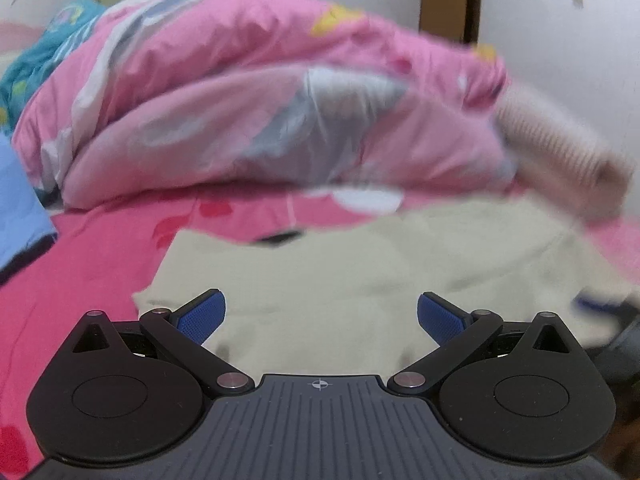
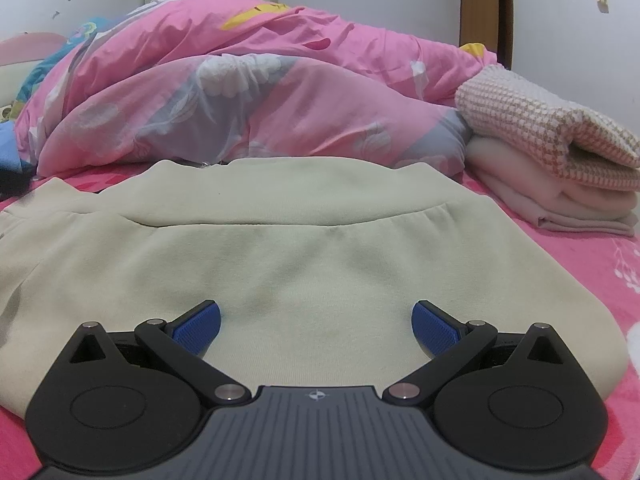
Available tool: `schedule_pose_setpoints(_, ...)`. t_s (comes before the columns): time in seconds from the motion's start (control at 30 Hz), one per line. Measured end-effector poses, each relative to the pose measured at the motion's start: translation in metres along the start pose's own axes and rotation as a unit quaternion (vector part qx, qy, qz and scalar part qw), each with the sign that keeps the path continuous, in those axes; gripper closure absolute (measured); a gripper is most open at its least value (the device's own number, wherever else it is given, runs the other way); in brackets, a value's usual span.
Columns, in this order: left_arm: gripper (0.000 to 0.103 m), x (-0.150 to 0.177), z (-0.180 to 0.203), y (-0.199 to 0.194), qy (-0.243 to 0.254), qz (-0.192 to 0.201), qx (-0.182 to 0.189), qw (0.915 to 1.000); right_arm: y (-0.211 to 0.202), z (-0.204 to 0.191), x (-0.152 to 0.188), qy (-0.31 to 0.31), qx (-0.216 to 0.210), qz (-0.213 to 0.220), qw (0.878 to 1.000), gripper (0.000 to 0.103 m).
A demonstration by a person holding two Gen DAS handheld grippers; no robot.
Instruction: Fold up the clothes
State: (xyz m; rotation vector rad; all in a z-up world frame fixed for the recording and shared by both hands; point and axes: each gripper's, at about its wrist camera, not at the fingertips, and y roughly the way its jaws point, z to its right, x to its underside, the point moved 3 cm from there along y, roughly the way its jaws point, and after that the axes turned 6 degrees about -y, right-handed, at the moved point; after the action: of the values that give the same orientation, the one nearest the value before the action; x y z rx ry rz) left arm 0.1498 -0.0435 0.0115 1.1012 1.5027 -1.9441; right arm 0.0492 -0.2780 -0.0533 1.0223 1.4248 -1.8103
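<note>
Fingers (image 2: 436, 326) of right gripper (image 2: 316, 320) spread apart, empty, low over cream garment (image 2: 304, 248) lying flat on bed (image 2: 592, 264). Left gripper (image 1: 320, 316) likewise apart. Folded stack (image 2: 560, 160) at 2 o'clock, probably finished pieces.

Even light; left view motion-blurred.

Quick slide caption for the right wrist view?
Open right tongs over a cream garment on the pink bed, folded blankets beyond.
</note>
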Motion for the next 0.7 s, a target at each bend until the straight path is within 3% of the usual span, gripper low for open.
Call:
schedule_pose_setpoints(0.03,0.000,0.012,-0.001,0.018,0.005,-0.040,-0.016,0.9990,0.000,0.000,0.000,0.000,0.000,0.000,1.000,0.000)
schedule_pose_setpoints(0.1,0.000,0.027,-0.011,0.029,-0.025,-0.043,-0.006,0.9987,0.000,0.000,0.000,-0.001,0.000,-0.001,1.000,0.000)
schedule_pose_setpoints(0.37,0.000,0.028,-0.012,0.027,-0.025,-0.043,-0.003,0.9987,0.000,0.001,-0.007,0.004,-0.003,-0.018,1.000,0.000)
schedule_pose_setpoints(0.5,0.000,0.028,-0.011,0.027,-0.027,-0.044,-0.002,0.9987,-0.008,0.005,-0.029,0.016,-0.008,-0.026,1.000,0.000)
schedule_pose_setpoints(0.7,0.000,0.028,-0.011,0.027,-0.029,-0.045,-0.001,0.9986,-0.027,-0.001,-0.074,-0.013,-0.010,0.058,0.998,0.000)
